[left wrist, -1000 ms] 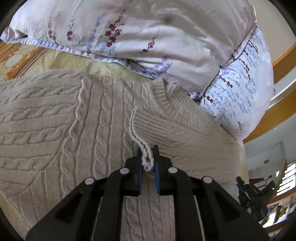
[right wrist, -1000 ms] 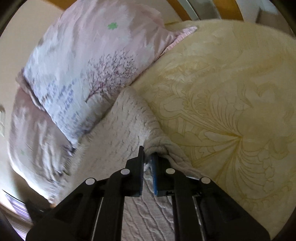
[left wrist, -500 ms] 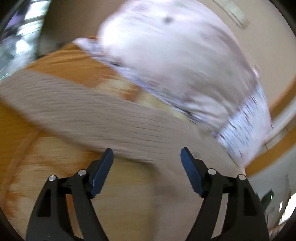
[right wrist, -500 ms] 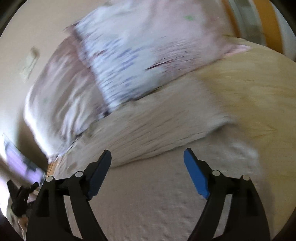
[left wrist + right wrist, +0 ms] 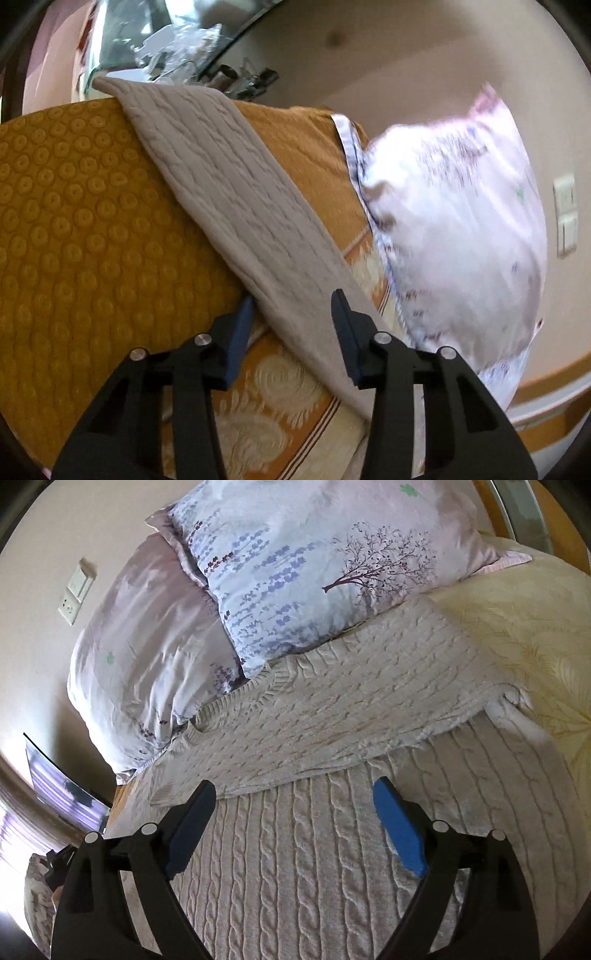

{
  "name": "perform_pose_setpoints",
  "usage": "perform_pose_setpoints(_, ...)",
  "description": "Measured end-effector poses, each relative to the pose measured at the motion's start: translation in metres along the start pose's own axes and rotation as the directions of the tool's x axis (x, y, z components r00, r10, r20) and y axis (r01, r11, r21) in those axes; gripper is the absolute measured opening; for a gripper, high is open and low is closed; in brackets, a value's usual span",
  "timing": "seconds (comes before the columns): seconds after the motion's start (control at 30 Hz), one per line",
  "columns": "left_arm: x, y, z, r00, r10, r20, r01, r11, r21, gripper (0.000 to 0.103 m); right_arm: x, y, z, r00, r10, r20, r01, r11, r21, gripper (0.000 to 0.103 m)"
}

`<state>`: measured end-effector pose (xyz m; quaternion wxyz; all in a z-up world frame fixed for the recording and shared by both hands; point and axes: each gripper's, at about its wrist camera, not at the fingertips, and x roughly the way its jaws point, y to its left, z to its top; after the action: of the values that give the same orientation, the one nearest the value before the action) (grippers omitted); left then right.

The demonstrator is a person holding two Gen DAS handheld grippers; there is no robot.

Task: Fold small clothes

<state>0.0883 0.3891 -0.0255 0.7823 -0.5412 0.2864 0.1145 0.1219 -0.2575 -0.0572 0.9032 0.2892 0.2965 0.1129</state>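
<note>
Right gripper [image 5: 291, 812] gaping over the folded-in sleeve [image 5: 332, 716]; left gripper [image 5: 291, 314], pads apart and closing, straddles the other sleeve [image 5: 236, 192] to fold it.

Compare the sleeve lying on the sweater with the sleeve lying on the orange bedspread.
The folded sleeve lies across the front of the sweater; the outstretched sleeve lies on the orange bedspread. The folded sleeve ends in a bunched cuff; the outstretched sleeve runs straight and flat to its far end. Both are cream cable knit.
</note>
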Motion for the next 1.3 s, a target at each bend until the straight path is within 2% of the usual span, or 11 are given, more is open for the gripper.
perform_pose_setpoints(0.17,0.000,0.010,0.021,0.999,-0.001,0.045,0.005,0.996,-0.089,0.035,0.000,-0.001,0.000,1.000,0.013,0.000,-0.013,1.000,0.005,0.089)
perform_pose_setpoints(0.2,0.001,0.010,0.023,0.999,0.005,0.044,-0.001,0.996,-0.089,0.031,0.001,-0.002,0.000,1.000,0.015,-0.001,-0.015,1.000,0.008,0.089)
perform_pose_setpoints(0.23,0.004,0.010,0.025,0.999,0.015,0.043,-0.011,0.997,-0.082,0.019,0.001,-0.002,0.000,1.000,0.018,-0.001,-0.018,1.000,0.009,0.089)
perform_pose_setpoints(0.3,0.003,0.004,0.025,0.999,0.026,0.041,-0.023,0.998,-0.057,0.008,0.001,-0.001,0.000,1.000,0.019,-0.003,-0.019,1.000,0.002,0.089)
perform_pose_setpoints(0.57,0.002,-0.094,-0.003,0.992,-0.126,0.028,0.120,0.980,0.161,0.007,-0.001,-0.002,0.000,0.999,0.048,0.005,-0.048,0.999,0.004,0.089)
perform_pose_setpoints(0.73,0.021,-0.178,-0.056,0.975,-0.210,-0.078,0.224,0.912,0.344,0.007,-0.003,-0.002,0.000,0.998,0.064,0.015,-0.064,0.998,0.007,0.089)
perform_pose_setpoints(0.87,0.054,-0.241,-0.138,0.932,-0.255,-0.256,0.349,0.818,0.457,0.007,-0.005,0.000,-0.001,0.998,0.059,-0.004,-0.059,0.998,-0.009,0.089)
perform_pose_setpoints(1.0,0.095,-0.273,-0.234,0.874,-0.190,-0.446,0.432,0.724,0.538,0.009,-0.016,0.004,-0.004,0.999,0.034,-0.001,-0.034,0.998,-0.057,0.089)
perform_pose_setpoints(1.07,0.117,-0.276,-0.283,0.848,-0.102,-0.520,0.441,0.680,0.586,0.011,-0.023,0.004,-0.003,1.000,0.010,0.003,-0.010,0.997,-0.075,0.089)
perform_pose_setpoints(1.2,0.127,-0.268,-0.321,0.805,-0.022,-0.592,0.470,0.633,0.615,0.045,-0.037,0.006,0.006,0.999,-0.037,0.019,0.039,0.992,-0.122,0.089)
perform_pose_setpoints(1.3,0.105,-0.258,-0.304,0.815,-0.055,-0.576,0.483,0.613,0.625,0.059,-0.039,0.021,0.017,0.999,-0.028,0.019,0.031,0.978,-0.204,0.089)
